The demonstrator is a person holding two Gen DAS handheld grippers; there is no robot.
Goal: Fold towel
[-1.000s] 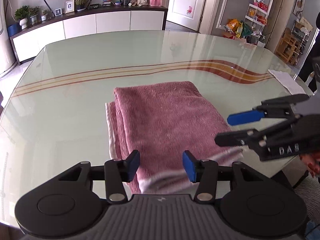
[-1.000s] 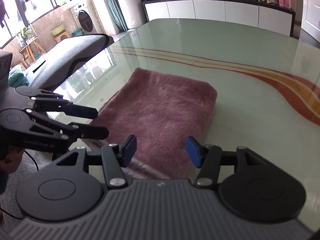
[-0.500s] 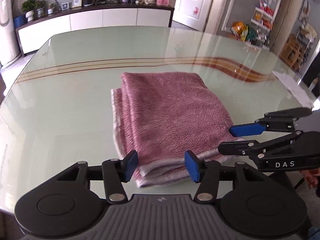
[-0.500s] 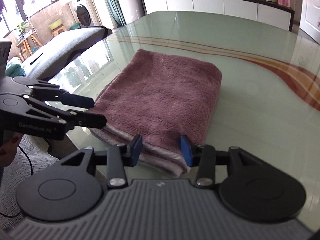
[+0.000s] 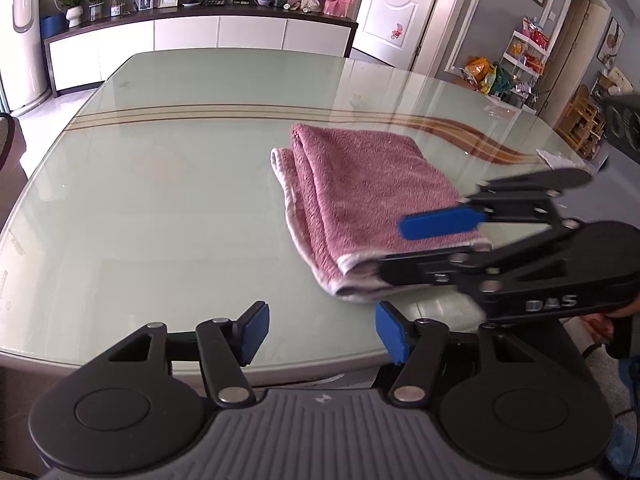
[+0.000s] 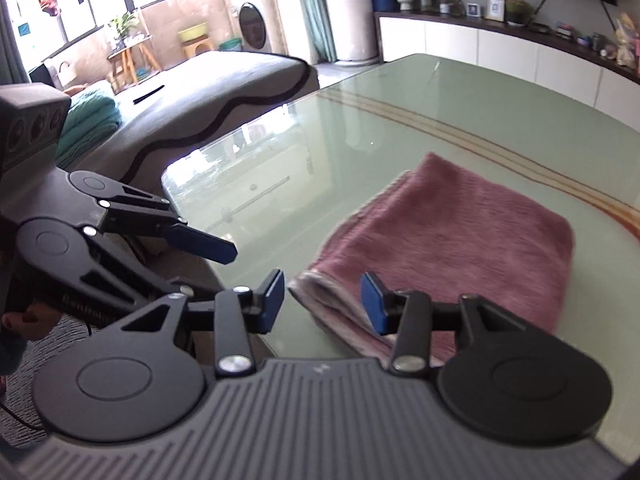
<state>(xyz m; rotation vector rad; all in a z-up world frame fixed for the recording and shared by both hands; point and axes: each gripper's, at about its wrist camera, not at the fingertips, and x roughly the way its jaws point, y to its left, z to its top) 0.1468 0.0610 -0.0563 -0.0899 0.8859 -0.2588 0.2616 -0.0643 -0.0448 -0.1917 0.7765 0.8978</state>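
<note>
From the left wrist, we see the right tool [image 5: 394, 250] blurred and covering the near right corner of the folded pink towel [image 5: 372, 196], which lies on the glass bench [image 5: 160, 200], long axis running away from us. The left tool [image 5: 322, 334] is opening, nothing between its pads, over the bench's near edge.

From the right wrist, the right tool [image 6: 324, 302] stands partly open around the towel's [image 6: 460, 240] near-left corner without pressing it; its own body hides the near hem. The left tool [image 6: 224, 260] stands beside it.
</note>
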